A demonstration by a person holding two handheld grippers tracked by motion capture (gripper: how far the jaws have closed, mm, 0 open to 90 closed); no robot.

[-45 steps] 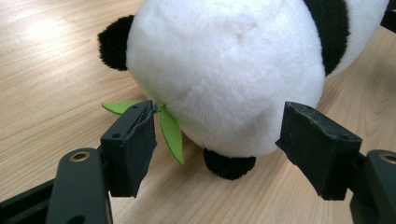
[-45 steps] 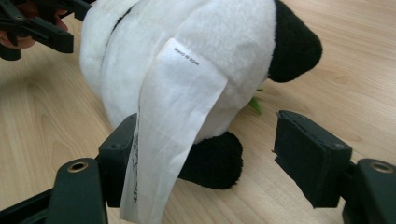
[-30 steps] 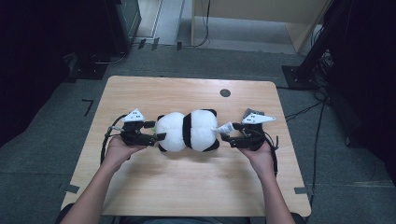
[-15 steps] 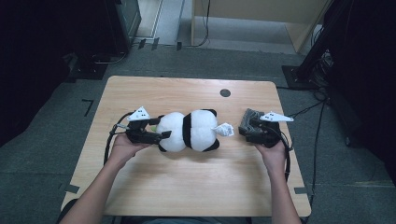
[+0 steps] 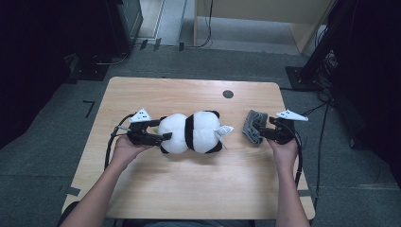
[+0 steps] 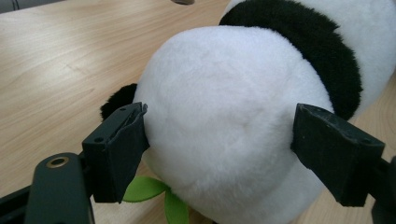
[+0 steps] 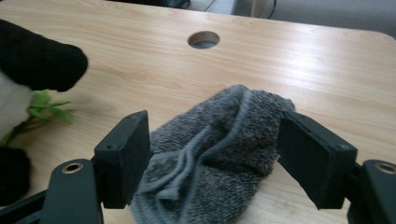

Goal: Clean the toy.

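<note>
A black and white panda plush (image 5: pixel 191 133) lies on its side in the middle of the wooden table (image 5: pixel 189 189). My left gripper (image 5: pixel 161 131) is at its left end, and both pads press into the round white head (image 6: pixel 219 93). To the right, clear of the plush, my right gripper (image 5: pixel 263 134) is shut on a grey knitted piece (image 5: pixel 254 125). In the right gripper view this crumpled knit (image 7: pixel 219 135) spans the gap between the jaws of my right gripper (image 7: pixel 215 158) and rests on the wood.
A round cable hole (image 5: pixel 228 93) sits in the table near its far edge. A white tag (image 5: pixel 224 130) sticks out of the plush's right end, and green felt leaves (image 6: pixel 142 189) lie under it. Dark floor and equipment stands surround the table.
My right gripper has moved right, away from the panda's end, taking the grey knitted piece with it. The left gripper and the plush have stayed where they were.
</note>
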